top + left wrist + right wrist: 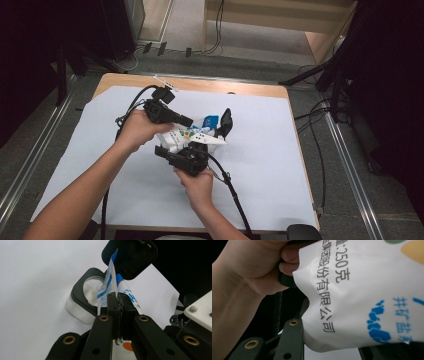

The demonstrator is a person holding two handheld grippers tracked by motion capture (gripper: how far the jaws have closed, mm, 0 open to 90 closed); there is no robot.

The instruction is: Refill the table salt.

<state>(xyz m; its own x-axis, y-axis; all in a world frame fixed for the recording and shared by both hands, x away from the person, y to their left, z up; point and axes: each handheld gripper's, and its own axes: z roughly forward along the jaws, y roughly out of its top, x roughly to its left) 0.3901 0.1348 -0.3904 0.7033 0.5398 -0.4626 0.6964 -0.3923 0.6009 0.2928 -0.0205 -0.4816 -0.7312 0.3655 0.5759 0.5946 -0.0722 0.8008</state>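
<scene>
- The left forearm came in from the bottom left of the high view and angled up toward the middle of the table (75, 165), which was covered in white paper.
- The left hand (135, 131) was wrapped around the body of the left gripper (187, 121), which pointed to the right and lay roughly level, its cable looping back over the wrist.
- In the left gripper view its jaws stood pressed together on a thin edge of the white and blue bag (110, 287), the film pinched flat between the pads.
- The bag (192, 137), printed with blue lettering and coloured spots, was held up off the paper between the two grippers, near the table's centre.
- Just beyond the bag a black-framed object with a clear round part (83, 298) rested on the paper; what it was could not be told.
- The right forearm rose from the bottom edge, the right hand (197, 185) gripping from below.
- The right gripper (170, 152) pointed up and left under the bag; its jaws stood partly apart, with the bag's bulging lower body (362, 302) between them and lying against the one jaw in view.
</scene>
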